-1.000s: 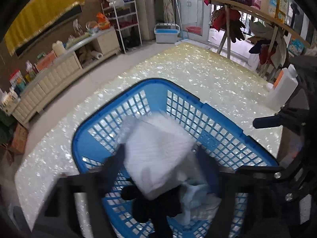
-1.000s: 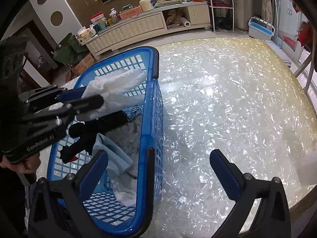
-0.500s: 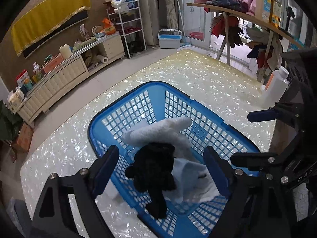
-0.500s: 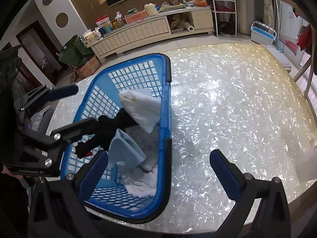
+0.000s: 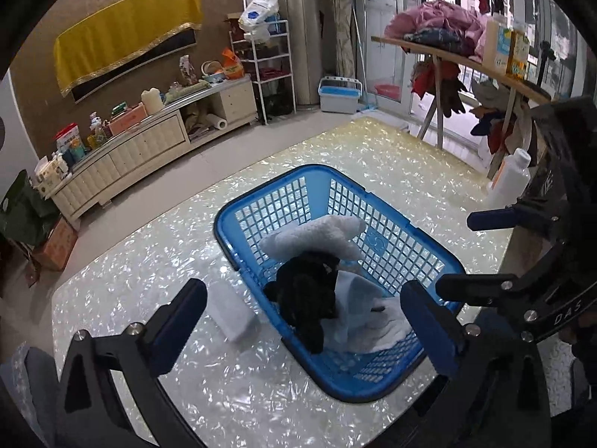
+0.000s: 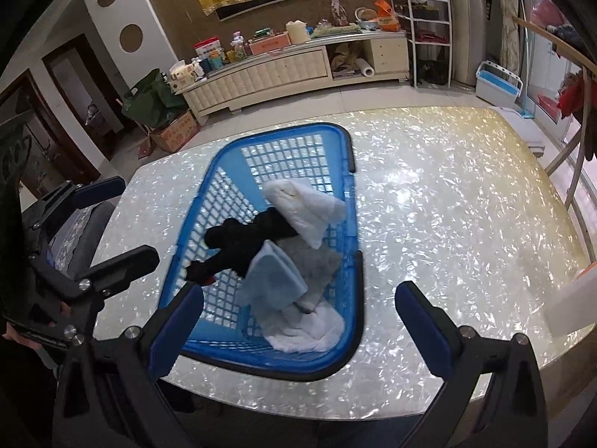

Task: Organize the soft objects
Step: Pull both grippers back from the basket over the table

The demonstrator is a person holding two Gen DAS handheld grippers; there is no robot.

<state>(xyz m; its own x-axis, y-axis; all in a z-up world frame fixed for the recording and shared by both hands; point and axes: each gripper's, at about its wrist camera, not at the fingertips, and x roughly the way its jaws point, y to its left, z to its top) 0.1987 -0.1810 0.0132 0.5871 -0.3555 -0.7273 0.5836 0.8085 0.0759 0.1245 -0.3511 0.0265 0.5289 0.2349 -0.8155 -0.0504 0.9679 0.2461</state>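
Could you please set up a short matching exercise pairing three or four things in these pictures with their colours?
Things:
1. basket
2. fluffy towel
3. plush item
4. folded cloth

Colours:
A. black
B. pale blue
C. bright blue
D. white

Pairs: 1-C, 2-D, 3-A, 4-B

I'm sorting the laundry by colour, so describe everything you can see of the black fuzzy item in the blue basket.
The black fuzzy cloth item looks like plush or fleece, crumpled and stretched lengthwise, so its exact shape is hard to tell. It lies inside the blue plastic lattice basket, on top of a folded light blue towel and partly under a white fluffy towel. One end reaches toward the basket's near wall. Neither tool touches it.
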